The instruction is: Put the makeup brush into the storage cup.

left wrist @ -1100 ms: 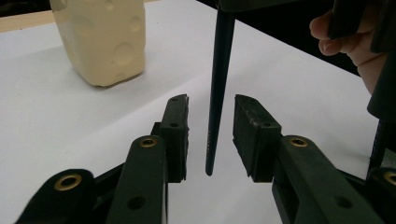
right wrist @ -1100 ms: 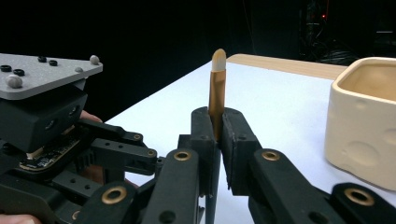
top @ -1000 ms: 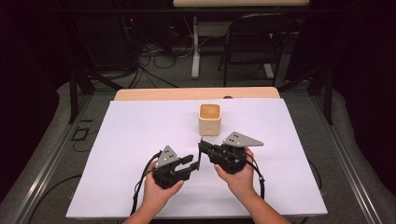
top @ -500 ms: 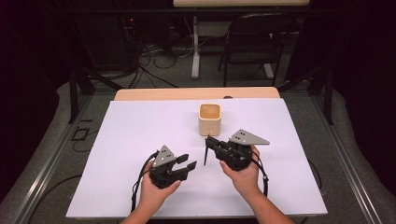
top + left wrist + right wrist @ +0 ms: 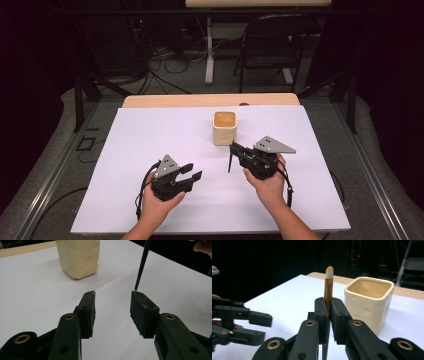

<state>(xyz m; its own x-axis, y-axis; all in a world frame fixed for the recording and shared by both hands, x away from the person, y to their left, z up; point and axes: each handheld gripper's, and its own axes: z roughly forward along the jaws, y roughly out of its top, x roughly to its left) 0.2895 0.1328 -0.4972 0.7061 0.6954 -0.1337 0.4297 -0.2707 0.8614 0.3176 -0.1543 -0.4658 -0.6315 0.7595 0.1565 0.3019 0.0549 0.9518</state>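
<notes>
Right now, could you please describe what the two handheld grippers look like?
The left black two-jaw gripper and the right black two-jaw gripper each carry a grey three-cornered plate with small holes, brass-coloured pivot rivets, flat rectangular pads and a trailing black cable. Both forearms are bare, without sleeves.

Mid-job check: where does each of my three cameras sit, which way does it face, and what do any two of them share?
High view: above the person's side, looking forward and down on the table; both forearms, left gripper, right gripper.
Left gripper view: along its open, empty jaws, which have just been opening, toward the cup.
Right gripper view: along jaws shut on the brush, its bristles up.
Shared: both gripper views show cup and brush.
</notes>
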